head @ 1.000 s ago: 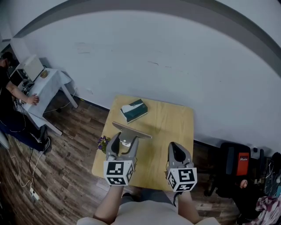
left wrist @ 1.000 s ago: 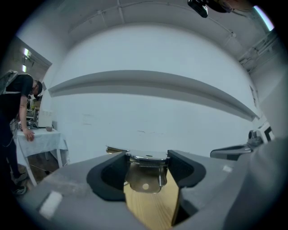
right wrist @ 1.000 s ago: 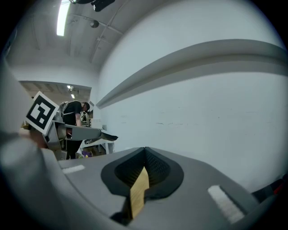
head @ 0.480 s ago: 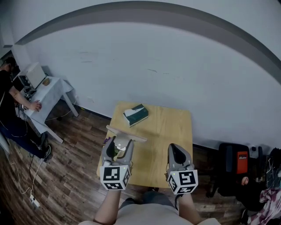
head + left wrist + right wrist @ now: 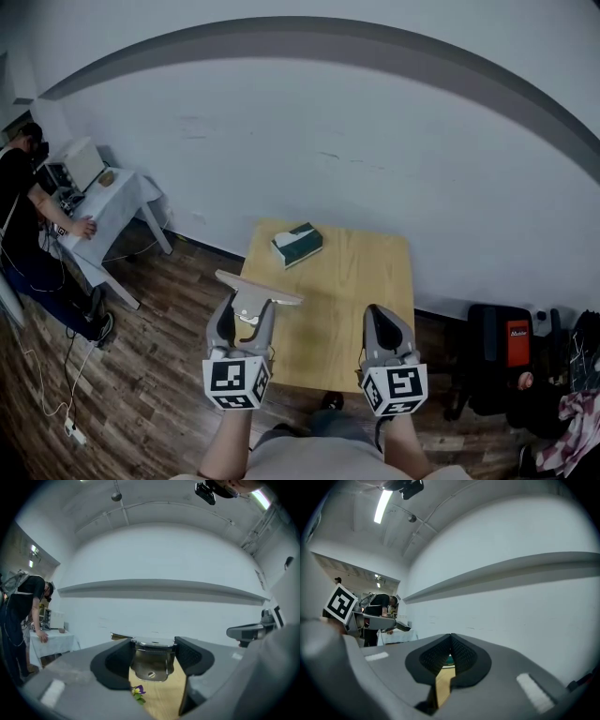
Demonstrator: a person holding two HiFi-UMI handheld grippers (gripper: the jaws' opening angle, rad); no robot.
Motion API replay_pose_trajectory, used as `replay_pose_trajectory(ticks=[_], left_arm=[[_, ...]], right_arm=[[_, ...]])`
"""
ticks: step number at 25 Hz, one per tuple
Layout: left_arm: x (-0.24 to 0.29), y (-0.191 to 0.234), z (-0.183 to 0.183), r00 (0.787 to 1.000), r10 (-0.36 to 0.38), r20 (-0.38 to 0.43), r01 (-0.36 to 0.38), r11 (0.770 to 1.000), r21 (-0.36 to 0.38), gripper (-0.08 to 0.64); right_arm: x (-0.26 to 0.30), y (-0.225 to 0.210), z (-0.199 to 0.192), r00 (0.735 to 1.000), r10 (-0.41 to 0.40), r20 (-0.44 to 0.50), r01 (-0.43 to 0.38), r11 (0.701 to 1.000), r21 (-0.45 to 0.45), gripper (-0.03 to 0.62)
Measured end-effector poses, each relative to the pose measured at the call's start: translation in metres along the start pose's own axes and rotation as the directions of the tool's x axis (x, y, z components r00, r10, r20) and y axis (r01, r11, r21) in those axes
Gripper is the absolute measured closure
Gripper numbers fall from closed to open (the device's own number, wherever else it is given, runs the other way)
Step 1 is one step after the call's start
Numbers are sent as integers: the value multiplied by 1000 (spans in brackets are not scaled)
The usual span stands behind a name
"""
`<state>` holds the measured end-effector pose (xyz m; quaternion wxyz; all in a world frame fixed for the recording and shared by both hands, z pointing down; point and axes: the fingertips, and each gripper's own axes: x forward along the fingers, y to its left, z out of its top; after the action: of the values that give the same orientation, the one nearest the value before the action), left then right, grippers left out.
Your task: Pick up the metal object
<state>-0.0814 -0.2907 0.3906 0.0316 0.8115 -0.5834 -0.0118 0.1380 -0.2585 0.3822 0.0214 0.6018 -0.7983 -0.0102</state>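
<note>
Head view showed that you had lifted the metal object [image 5: 258, 287], a shiny steel piece with a wide flat blade, clear of the smooth wooden table [image 5: 375, 272] and back towards yourself, clamped between the left gripper's [image 5: 249, 309] ribbed black pads, so the pick-up looked done, while your right gripper [image 5: 384, 315] stayed clenched on nothing.

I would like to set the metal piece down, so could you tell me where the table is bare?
The table is bare across its right half, from the tissue box to the right edge, and through the middle. Only the far left corner is taken.
</note>
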Motion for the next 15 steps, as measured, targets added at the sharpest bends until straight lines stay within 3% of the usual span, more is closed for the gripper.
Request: replay_pose_trajectory(ticks=[15], left_arm=[[-49, 34, 16, 998, 44, 48, -43, 999, -14, 265]], right_arm=[[-32, 29, 16, 999, -21, 47, 22, 1000, -19, 591]])
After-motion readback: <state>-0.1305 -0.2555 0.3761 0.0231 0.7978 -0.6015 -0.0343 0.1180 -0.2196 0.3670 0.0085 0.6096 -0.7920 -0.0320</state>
